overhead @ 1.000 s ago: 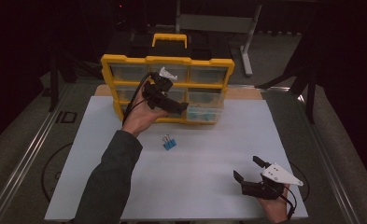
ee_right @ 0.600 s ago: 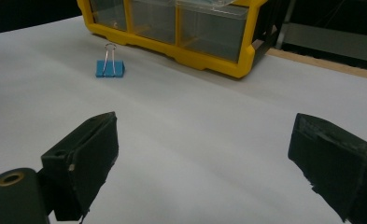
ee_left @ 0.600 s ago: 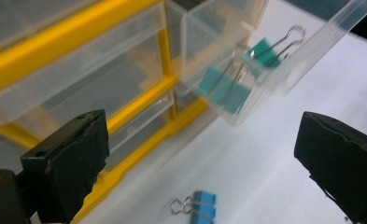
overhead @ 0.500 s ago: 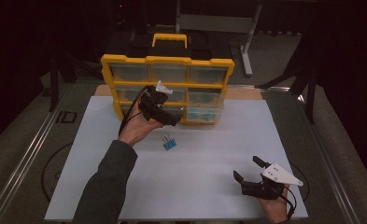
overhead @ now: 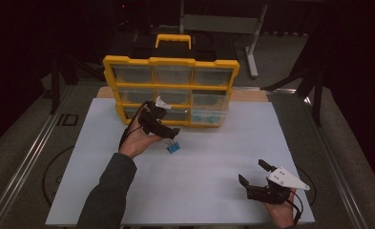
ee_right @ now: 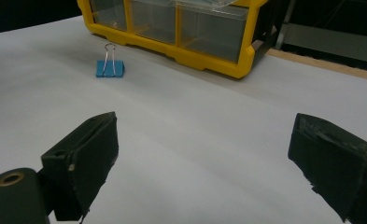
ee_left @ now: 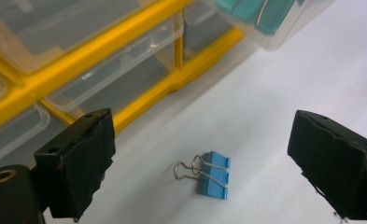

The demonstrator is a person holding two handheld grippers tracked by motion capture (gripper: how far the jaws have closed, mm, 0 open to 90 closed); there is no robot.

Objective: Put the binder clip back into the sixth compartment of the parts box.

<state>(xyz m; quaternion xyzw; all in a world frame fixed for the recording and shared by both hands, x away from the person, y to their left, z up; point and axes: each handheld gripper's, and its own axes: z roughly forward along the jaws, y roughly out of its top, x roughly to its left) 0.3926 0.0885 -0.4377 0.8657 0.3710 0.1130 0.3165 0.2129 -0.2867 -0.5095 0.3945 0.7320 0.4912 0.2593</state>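
A small blue binder clip [overhead: 173,147] lies on the white mat [overhead: 199,186] in front of the yellow drawer organizer [overhead: 171,62]. My left gripper [overhead: 172,134] hangs just above and behind the clip, tilted down toward it. In the left gripper view the clip [ee_left: 214,175] lies flat on the mat below the gap of the gripper [ee_left: 204,156]. Its jaws have just been closing slightly but stand wide, touching nothing. My right gripper [overhead: 253,172] rests open near the mat's front right. The right gripper view has the clip [ee_right: 110,68] far off at the left.
The organizer [ee_right: 209,60] stands upright at the mat's far edge with clear drawers. Its bottom right drawer [overhead: 209,117] sticks out and holds teal items [ee_left: 260,11]. Dark floor and metal rails surround the table.
The left hand has come down and toward the clip, away from the organizer's drawers. The right hand has stayed where it was.
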